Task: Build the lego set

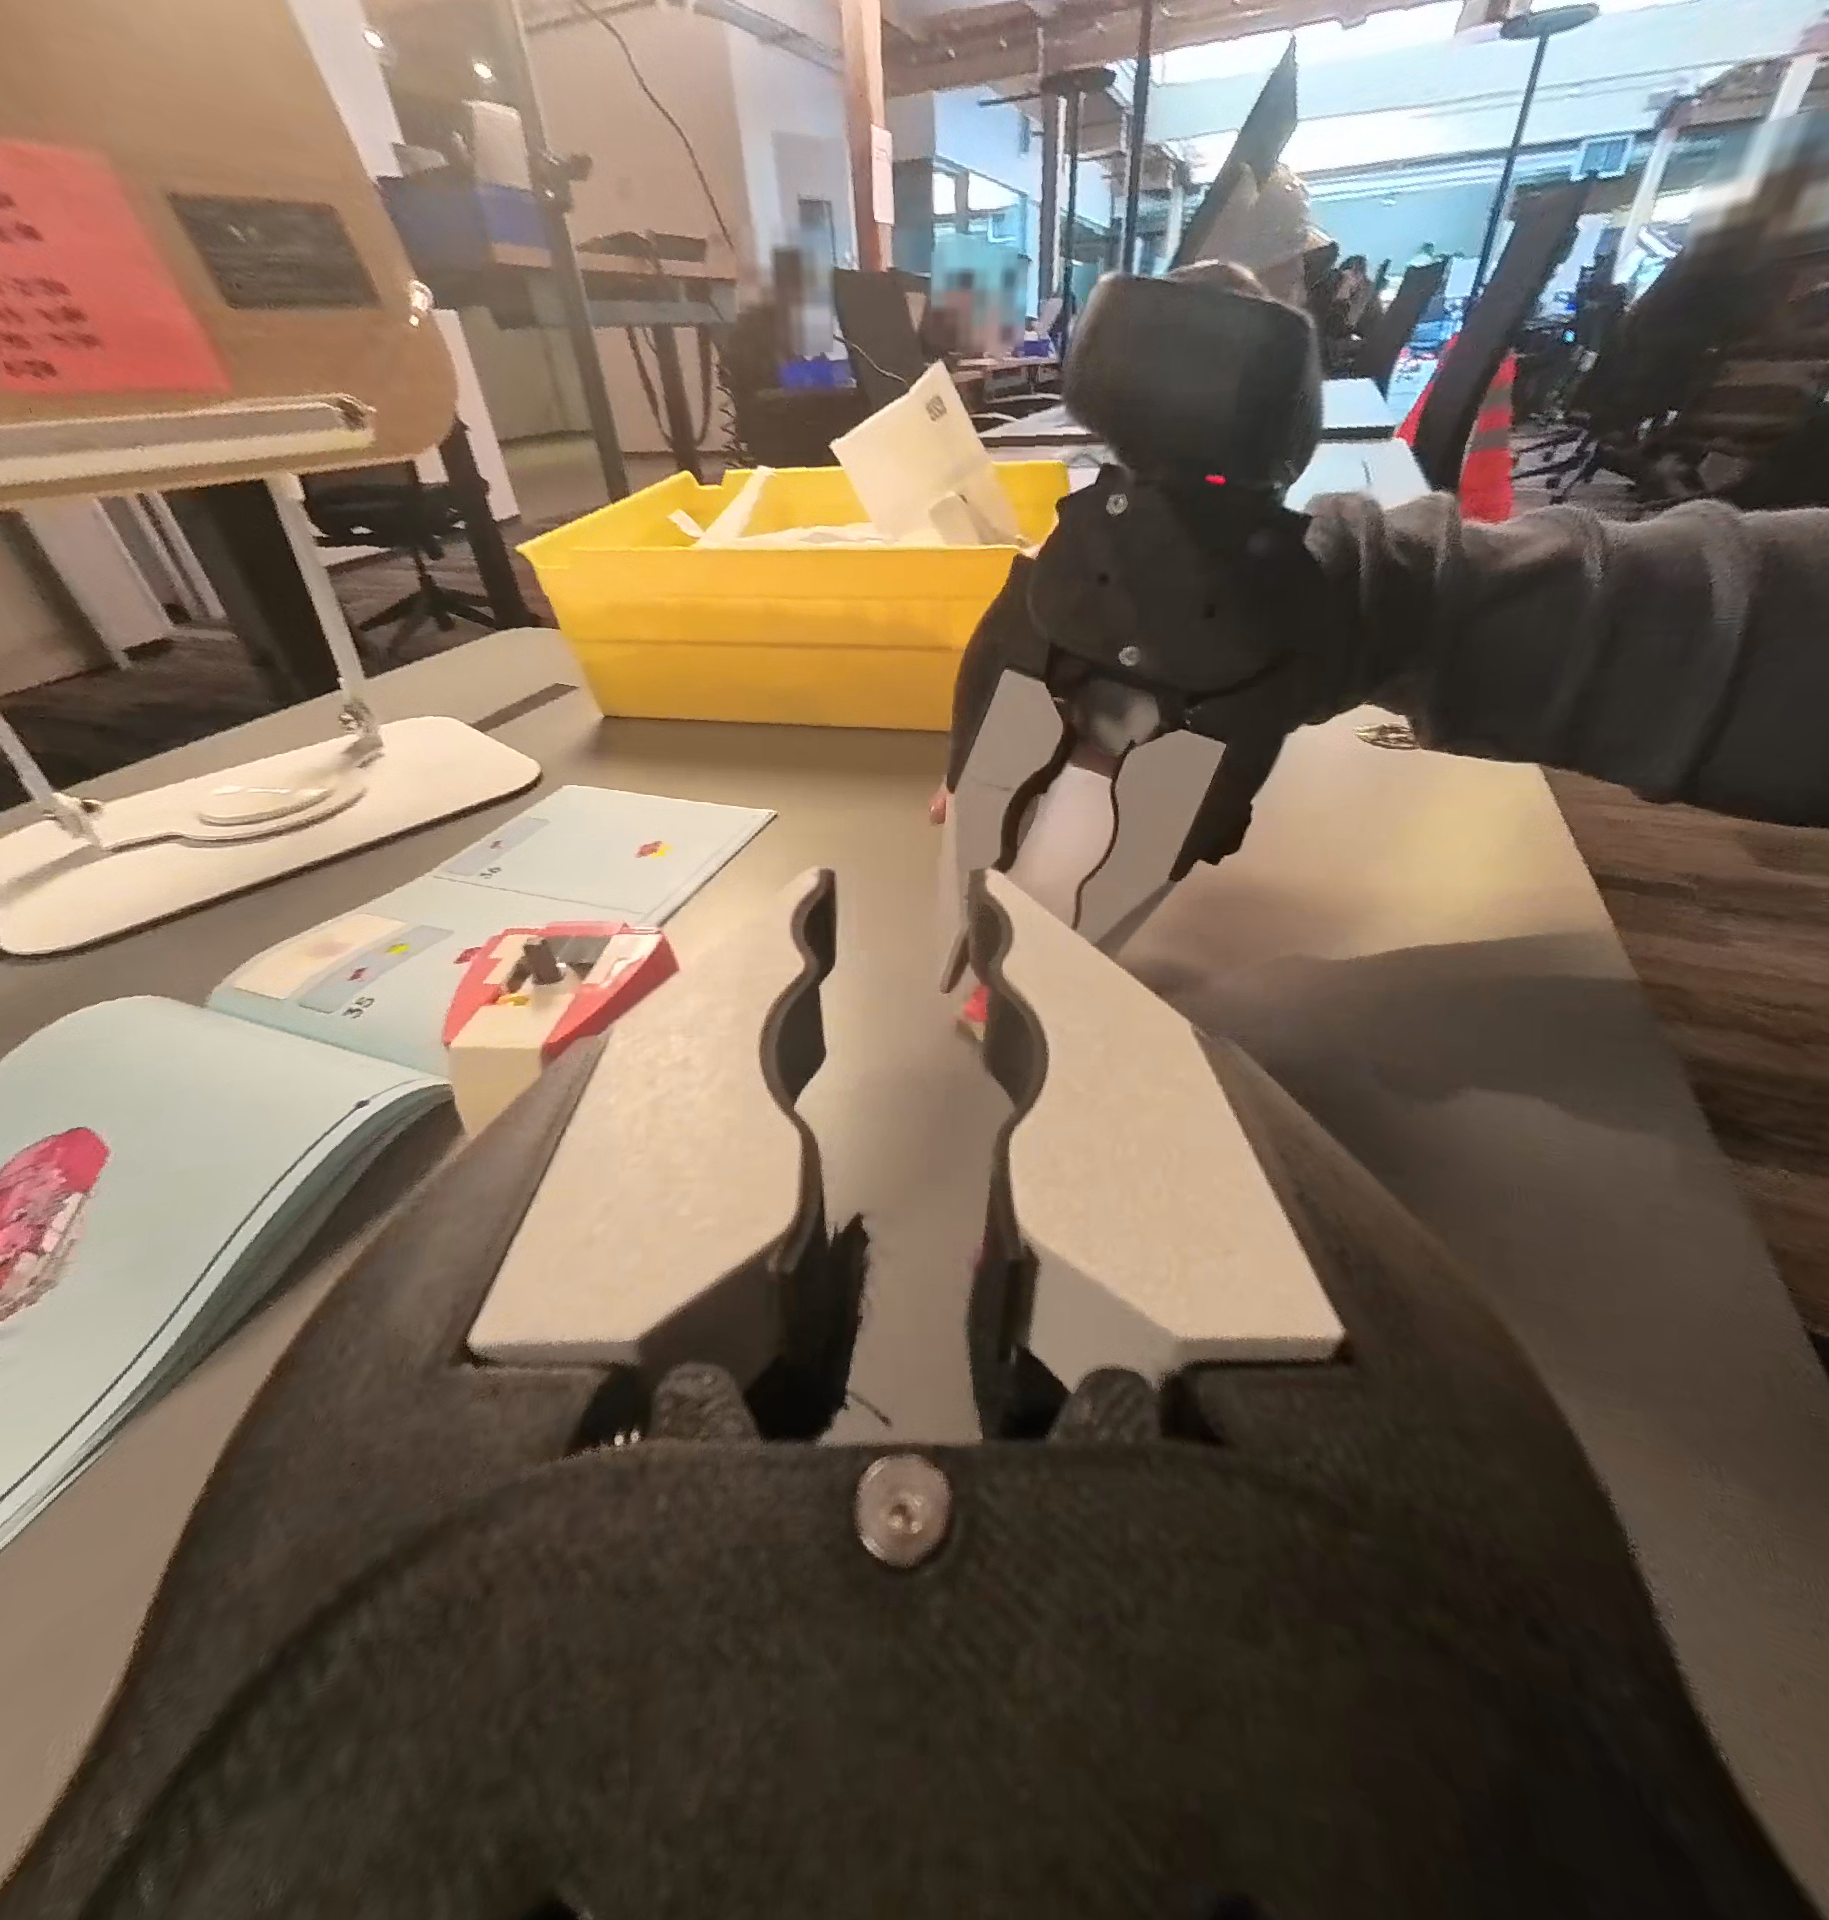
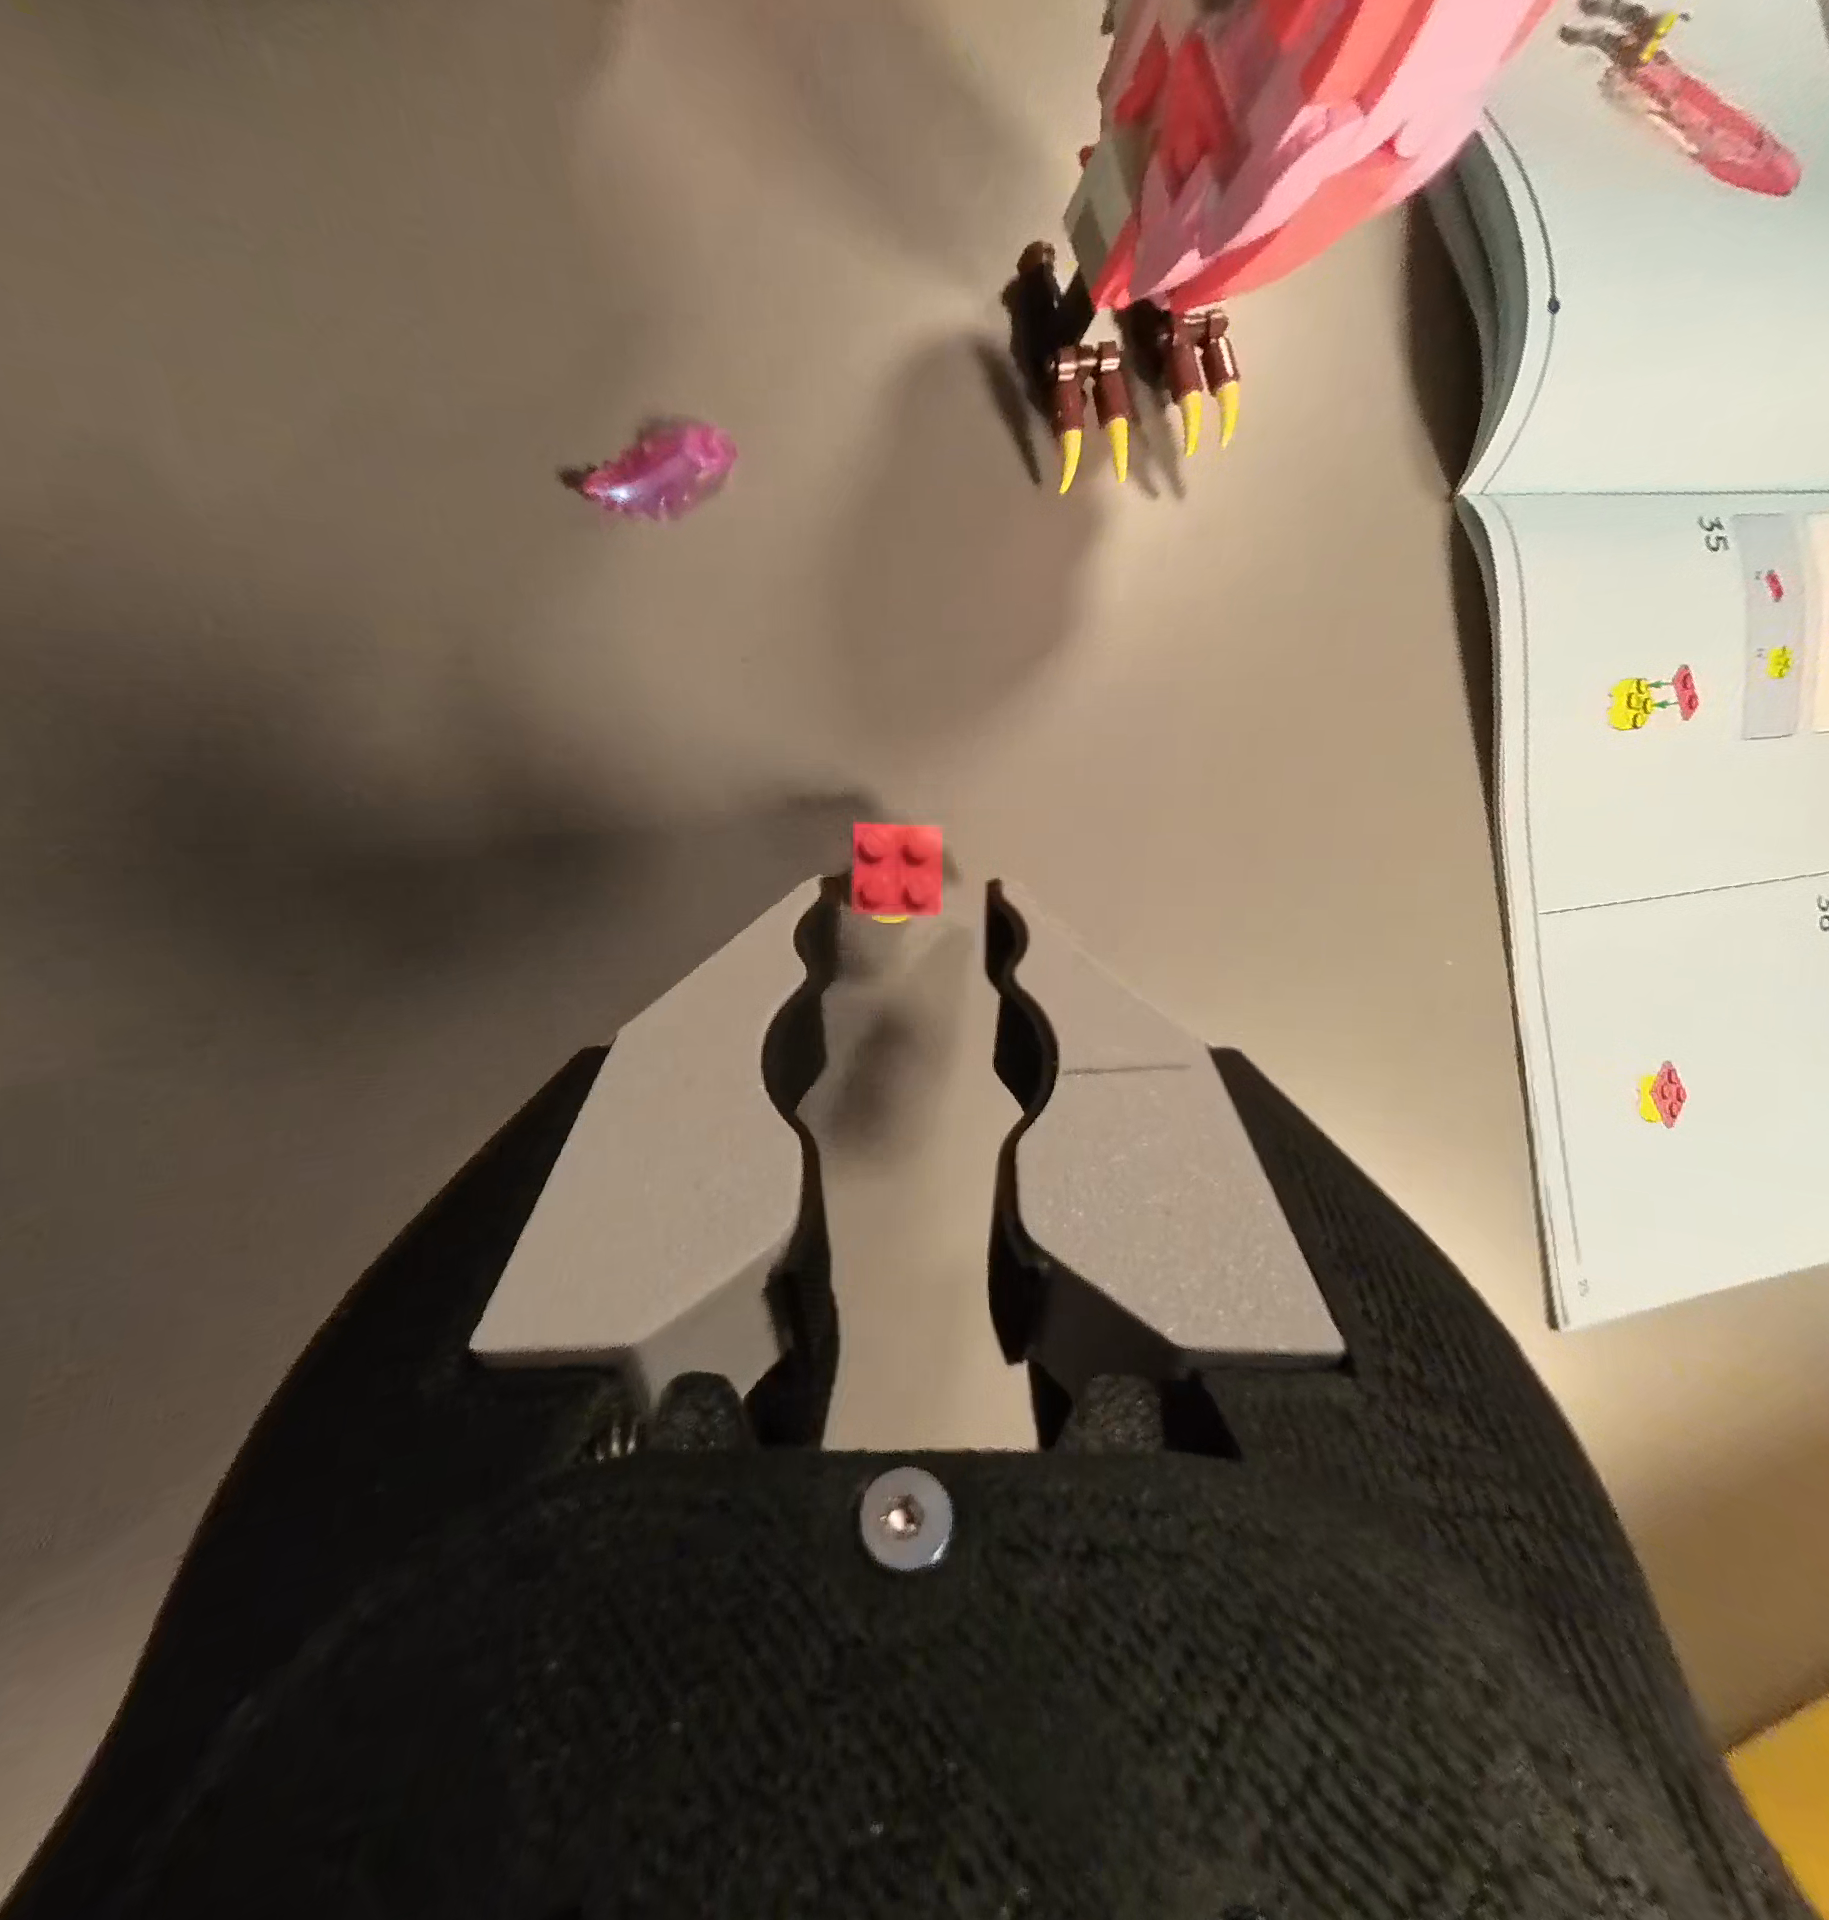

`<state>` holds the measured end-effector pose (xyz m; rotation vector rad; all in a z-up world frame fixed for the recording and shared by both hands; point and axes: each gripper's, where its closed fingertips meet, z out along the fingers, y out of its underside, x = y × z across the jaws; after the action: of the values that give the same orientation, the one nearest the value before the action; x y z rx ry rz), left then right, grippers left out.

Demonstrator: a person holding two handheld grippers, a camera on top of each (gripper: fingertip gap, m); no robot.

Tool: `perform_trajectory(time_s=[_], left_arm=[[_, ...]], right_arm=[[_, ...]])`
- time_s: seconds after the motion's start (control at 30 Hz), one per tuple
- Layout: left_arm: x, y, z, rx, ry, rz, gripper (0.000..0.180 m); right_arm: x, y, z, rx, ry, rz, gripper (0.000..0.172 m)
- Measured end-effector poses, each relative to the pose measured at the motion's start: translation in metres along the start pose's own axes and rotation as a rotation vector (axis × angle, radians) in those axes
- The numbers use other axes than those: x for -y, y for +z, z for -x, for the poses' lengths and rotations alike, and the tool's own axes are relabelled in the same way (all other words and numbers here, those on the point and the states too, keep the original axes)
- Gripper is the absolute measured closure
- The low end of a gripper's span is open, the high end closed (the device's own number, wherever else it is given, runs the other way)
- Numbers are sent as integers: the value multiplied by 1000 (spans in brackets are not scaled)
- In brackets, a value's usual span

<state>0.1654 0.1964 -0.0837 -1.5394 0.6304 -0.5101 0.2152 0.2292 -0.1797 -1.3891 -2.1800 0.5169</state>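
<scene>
A small red square brick [image 2: 896,869] with a yellow piece under it lies on the grey table [image 2: 370,312], right at my right gripper's [image 2: 907,888] fingertips. The left fingertip [image 2: 811,896] is close beside it; the right fingertip stands clear of it. The pads do not press on it, so this gripper is open. In the left wrist view the right gripper [image 1: 1045,883] points down at the table, held by a grey-sleeved arm [image 1: 1564,644], with a bit of the red brick [image 1: 977,1006] below it. My left gripper [image 1: 902,883] is open and empty, just in front of it.
A red and pink brick creature with yellow claws [image 2: 1138,416] and a loose pink translucent piece [image 2: 661,468] lie ahead. An open instruction booklet [image 2: 1668,831] lies to the right. The left wrist view shows a small red and white build [image 1: 557,987], a yellow bin [image 1: 785,613] and a lamp base [image 1: 266,800]. My hands' fingertips stand some 12 centimetres from each other.
</scene>
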Motion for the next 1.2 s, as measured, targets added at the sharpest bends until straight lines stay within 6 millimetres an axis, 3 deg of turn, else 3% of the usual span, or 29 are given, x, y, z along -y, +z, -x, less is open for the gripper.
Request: perform_trajectory(time_s=[0.13,0.23,0.33,0.43,0.53,0.73,0.83,1.0,1.07,1.13,1.2], left_arm=[[4,-3,3,34,11,-19,156],[5,-2,-1,24,-1,-16,155],[6,-1,-7,18,13,-23,154],[3,2,-10,28,65,-22,154],[3,3,-12,42,114,-18,154],[3,7,-12,96,218,-5,155],[3,21,-12,145,197,22,155],[15,82,-38,74,90,77,157],[45,107,-55,-52,-25,15,166],[69,129,-42,-41,-60,8,170],[63,152,-2,105,-1,170,167]], right_arm=[[-8,-13,-14,-53,44,-19,125],[-4,-46,-59,-275,144,-225,123],[6,-96,-120,-656,230,-572,131],[-3,-141,-155,-1057,237,-795,153],[-19,-146,-173,-1229,231,-811,159],[-26,-142,-185,-1206,259,-810,162],[-28,-144,-184,-1216,265,-815,165],[-27,-144,-183,-1202,264,-834,168],[-23,-140,-182,-1162,251,-848,168],[-19,-139,-180,-1121,236,-879,168],[-19,-146,-177,-1111,255,-928,168]])
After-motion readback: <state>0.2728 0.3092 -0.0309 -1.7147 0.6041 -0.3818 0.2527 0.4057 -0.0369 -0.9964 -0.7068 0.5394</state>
